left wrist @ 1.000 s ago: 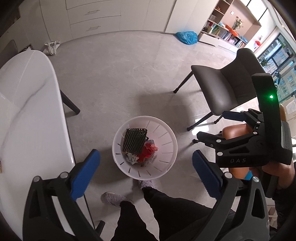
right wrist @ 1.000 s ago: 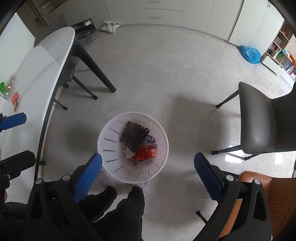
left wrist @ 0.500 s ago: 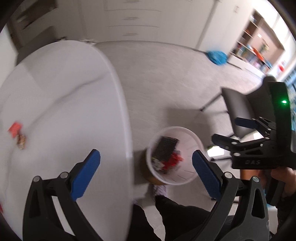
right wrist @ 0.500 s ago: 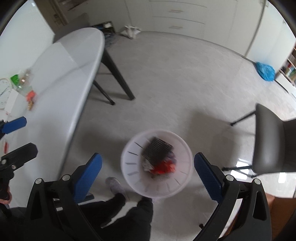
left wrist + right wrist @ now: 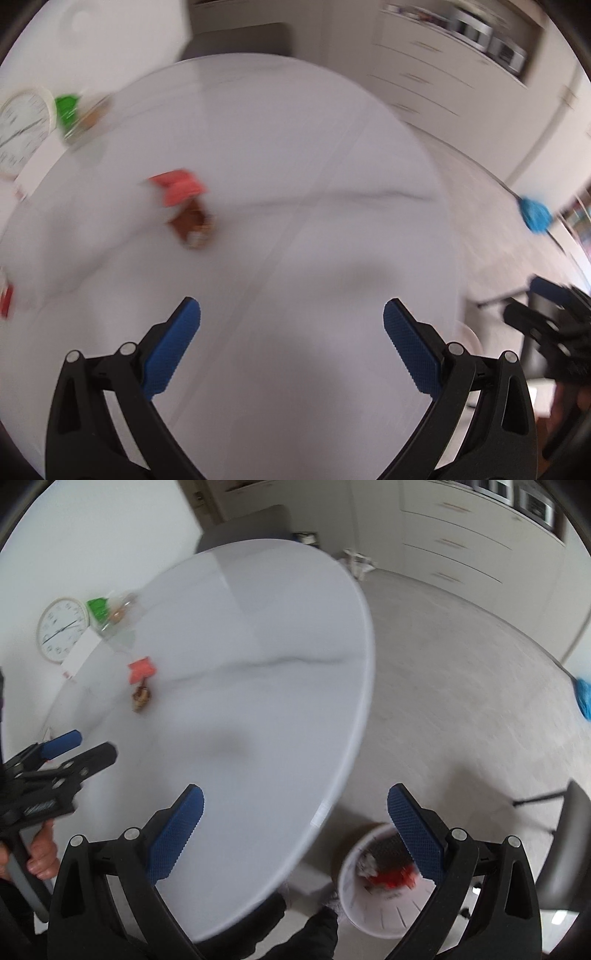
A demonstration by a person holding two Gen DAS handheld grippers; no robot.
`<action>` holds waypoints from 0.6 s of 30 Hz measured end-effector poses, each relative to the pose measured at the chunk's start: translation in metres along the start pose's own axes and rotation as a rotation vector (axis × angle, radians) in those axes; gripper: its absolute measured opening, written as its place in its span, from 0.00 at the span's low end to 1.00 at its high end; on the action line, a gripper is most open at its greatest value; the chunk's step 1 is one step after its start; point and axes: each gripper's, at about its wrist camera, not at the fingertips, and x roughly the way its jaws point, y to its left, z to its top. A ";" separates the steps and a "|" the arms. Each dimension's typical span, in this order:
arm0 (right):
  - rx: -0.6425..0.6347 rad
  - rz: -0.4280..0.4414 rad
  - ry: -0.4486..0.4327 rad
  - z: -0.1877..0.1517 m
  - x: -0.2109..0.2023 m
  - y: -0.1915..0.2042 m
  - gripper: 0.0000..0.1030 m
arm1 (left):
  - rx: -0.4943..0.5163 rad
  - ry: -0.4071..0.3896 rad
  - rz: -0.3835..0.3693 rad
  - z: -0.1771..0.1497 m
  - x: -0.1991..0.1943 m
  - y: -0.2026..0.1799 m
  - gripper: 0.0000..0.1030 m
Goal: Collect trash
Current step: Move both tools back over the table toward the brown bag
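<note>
A red wrapper point(image 5: 179, 186) and a brown scrap point(image 5: 192, 223) lie on the white marble table point(image 5: 332, 229); they also show in the right wrist view, the wrapper point(image 5: 141, 671) and the scrap point(image 5: 140, 698). A clear bag with a green piece point(image 5: 110, 616) lies farther back. My left gripper point(image 5: 291, 325) is open and empty above the table. My right gripper point(image 5: 295, 808) is open and empty over the table's edge. The white trash basket point(image 5: 384, 919) holding red and black trash stands on the floor by the table.
A wall clock point(image 5: 61, 629) lies at the table's far left. A grey chair point(image 5: 569, 853) stands at the right. A blue bag point(image 5: 583, 698) lies on the floor. My legs point(image 5: 295, 930) are beside the basket. The left gripper shows in the right wrist view point(image 5: 55, 764).
Both grippers have swung up and left from above the trash basket to over the table. The views are blurred by the motion. Both stay open.
</note>
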 end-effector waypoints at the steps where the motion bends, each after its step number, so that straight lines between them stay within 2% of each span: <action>1: -0.015 0.009 0.004 0.006 0.004 0.008 0.96 | -0.049 0.007 0.025 0.006 0.009 0.015 0.92; 6: -0.061 0.041 0.031 0.027 0.023 0.038 0.96 | -0.246 0.040 0.077 0.032 0.047 0.066 0.92; 12: -0.090 0.068 0.069 0.046 0.045 0.056 0.96 | -0.378 0.094 0.130 0.063 0.095 0.090 0.91; 18: -0.112 0.081 0.109 0.060 0.065 0.059 0.96 | -0.478 0.141 0.142 0.079 0.126 0.100 0.77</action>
